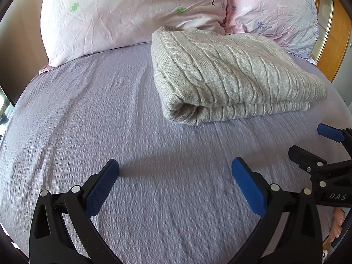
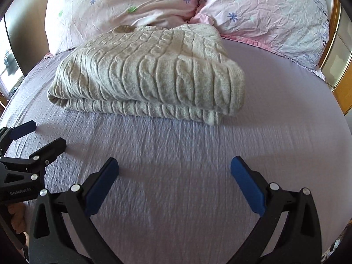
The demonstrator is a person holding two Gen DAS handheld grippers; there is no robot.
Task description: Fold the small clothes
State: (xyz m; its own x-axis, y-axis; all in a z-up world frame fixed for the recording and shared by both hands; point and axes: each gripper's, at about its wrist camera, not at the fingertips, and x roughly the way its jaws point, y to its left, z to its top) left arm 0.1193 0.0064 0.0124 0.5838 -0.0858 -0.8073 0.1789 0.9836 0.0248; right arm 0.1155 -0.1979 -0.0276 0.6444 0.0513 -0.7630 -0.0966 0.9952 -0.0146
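A beige cable-knit sweater (image 1: 231, 72) lies folded in a thick bundle on the lilac bed sheet (image 1: 88, 114), just before the pillows. It also shows in the right wrist view (image 2: 149, 72). My left gripper (image 1: 175, 165) is open and empty, hovering over bare sheet in front of the sweater. My right gripper (image 2: 173, 165) is open and empty too, a short way before the sweater's front edge. Each gripper shows at the edge of the other's view: the right gripper (image 1: 308, 140) and the left gripper (image 2: 46, 134), both with fingers apart.
Two pink flowered pillows (image 1: 123, 15) (image 2: 270, 19) lean at the head of the bed behind the sweater. A wooden headboard or cabinet (image 1: 338, 44) stands at the right. The sheet (image 2: 176, 187) stretches flat below both grippers.
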